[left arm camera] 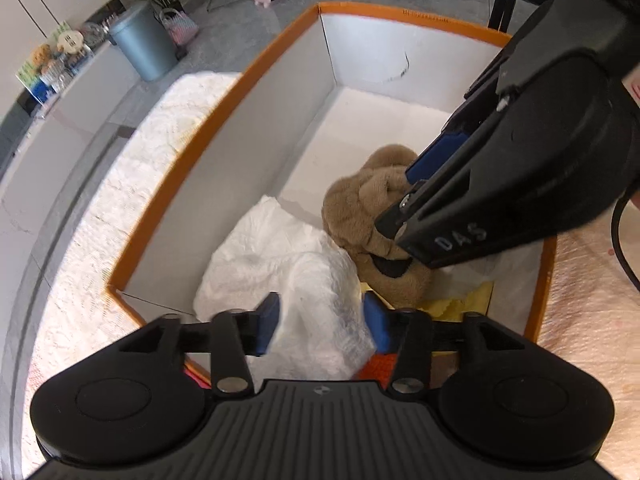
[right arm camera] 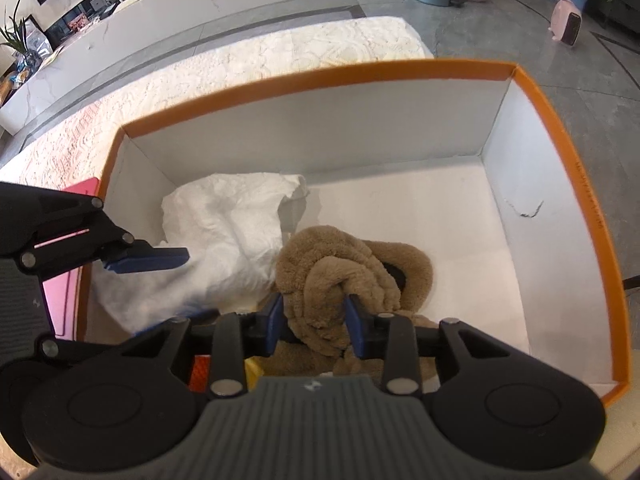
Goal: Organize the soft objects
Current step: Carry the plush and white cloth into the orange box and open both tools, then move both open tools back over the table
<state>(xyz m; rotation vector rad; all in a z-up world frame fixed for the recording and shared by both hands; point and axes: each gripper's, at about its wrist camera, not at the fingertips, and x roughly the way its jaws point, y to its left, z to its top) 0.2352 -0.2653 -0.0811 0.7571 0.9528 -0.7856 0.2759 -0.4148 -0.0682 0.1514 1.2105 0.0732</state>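
An orange-rimmed box (left arm camera: 248,84) (right arm camera: 320,70) with white walls holds a crumpled white cloth (left arm camera: 280,248) (right arm camera: 224,220) and a brown plush piece (left arm camera: 360,200) (right arm camera: 332,264) side by side. My left gripper (left arm camera: 323,326) stands open over the near end of the white cloth, which lies loose between its blue pads. One of its fingers (right arm camera: 148,260) shows in the right wrist view above the cloth. My right gripper (right arm camera: 316,326) (left arm camera: 406,196) points down into the box, and its pads press on a fold of the brown plush.
Yellow fabric (left arm camera: 472,296) and something orange (left arm camera: 376,364) lie under the soft things at the box's near end. A pink flat item (right arm camera: 60,292) sits outside the box's left wall. The box rests on a white patterned mat (left arm camera: 160,140). A grey bin (left arm camera: 144,40) stands on the floor beyond.
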